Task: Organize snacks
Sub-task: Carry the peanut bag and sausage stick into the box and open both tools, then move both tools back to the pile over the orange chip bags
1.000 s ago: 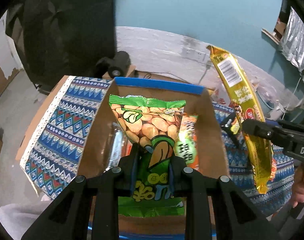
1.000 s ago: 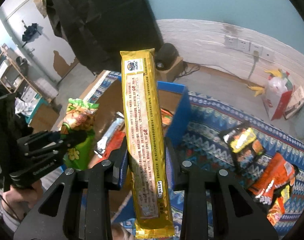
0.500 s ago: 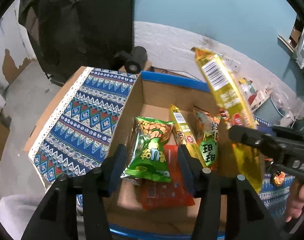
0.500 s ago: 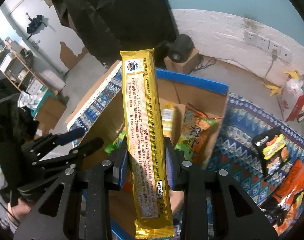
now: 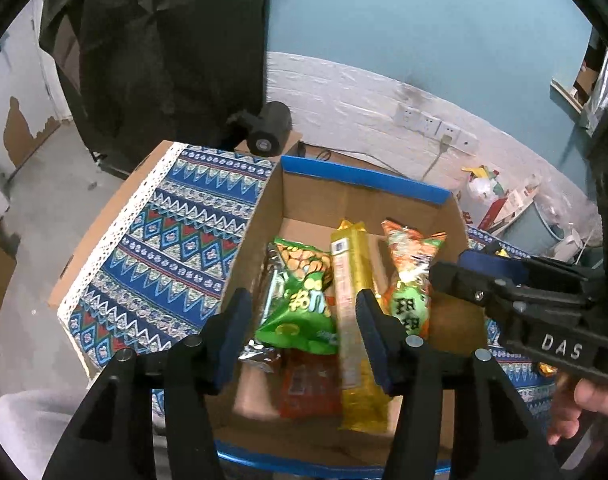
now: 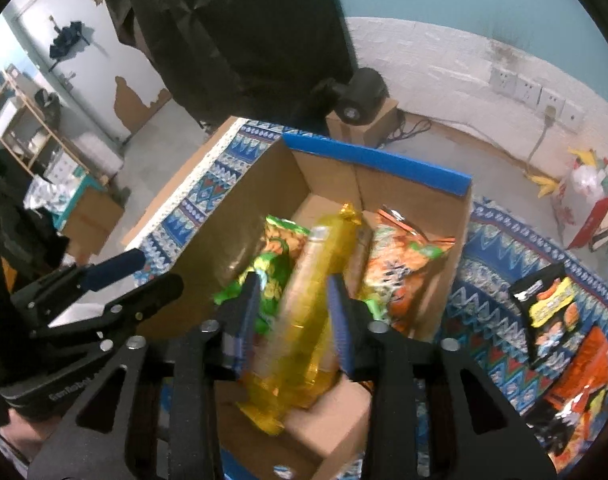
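Long yellow snack pack [image 6: 304, 320] blurred between the spread fingers of the right claw [image 6: 294, 312] – not pinched, lying in the cardboard box [image 5: 264, 216], long axis running from near wall to far wall, crimped end pointing away. Left claw [image 5: 300, 336] spread wide and empty above the green peanut bag [image 5: 304, 300] – orange bag [image 5: 409, 276] just right of the yellow pack.
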The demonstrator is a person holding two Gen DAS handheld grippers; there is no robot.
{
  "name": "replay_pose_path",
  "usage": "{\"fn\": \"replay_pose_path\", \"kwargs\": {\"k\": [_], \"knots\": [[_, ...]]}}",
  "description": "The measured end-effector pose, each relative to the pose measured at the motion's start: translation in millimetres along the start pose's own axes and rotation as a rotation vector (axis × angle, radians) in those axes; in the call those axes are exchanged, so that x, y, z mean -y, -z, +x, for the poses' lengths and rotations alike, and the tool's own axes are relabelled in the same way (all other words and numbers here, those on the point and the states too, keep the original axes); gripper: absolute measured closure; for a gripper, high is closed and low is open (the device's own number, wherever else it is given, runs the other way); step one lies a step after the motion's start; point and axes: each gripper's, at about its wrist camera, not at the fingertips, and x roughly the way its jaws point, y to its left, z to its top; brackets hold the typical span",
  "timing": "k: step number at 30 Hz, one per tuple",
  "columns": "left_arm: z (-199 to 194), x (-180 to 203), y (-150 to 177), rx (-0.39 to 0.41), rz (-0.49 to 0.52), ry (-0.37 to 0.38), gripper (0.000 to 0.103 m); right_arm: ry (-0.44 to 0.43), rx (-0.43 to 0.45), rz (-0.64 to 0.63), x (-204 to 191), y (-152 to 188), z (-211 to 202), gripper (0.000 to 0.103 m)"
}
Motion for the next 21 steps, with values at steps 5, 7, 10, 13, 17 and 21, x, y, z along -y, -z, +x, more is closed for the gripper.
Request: {"fn": "replay_pose_path", "kwargs": {"k": [5, 7, 10, 13, 17, 21], "knots": [[-2.6, 16.9, 0.3, 0.010, 0.031, 0.023, 0.043, 0.069, 0.027, -0.027, 6.2, 4.7, -14.9, 0.037], [-3.8, 27.0, 0.4, 0.012, 0.048, 0.040, 0.042, 0.099, 0.037, -0.035, 11.0, 8.2, -22.9, 0.035], [-5.4, 40.9, 1.5, 0.012, 0.069, 0.062, 0.039, 0.129, 0.048, -0.033, 19.5, 13.2, -34.3, 0.032], [-6.1, 56.4, 2.6, 0.012, 0.100, 0.082, 0.038, 0.151, 0.055, -0.016, 31.2, 19.1, -43.9, 0.030], [-5.3, 76.9, 5.6, 0.008, 0.139, 0.099, 0.036, 0.167, 0.060, 0.022, 50.7, 27.9, -56.4, 0.029], [-2.0, 95.7, 9.3, -0.007, 0.174, 0.107, 0.035, 0.189, 0.060, 0.059, 71.8, 42.3, -68.9, 0.029]]}}
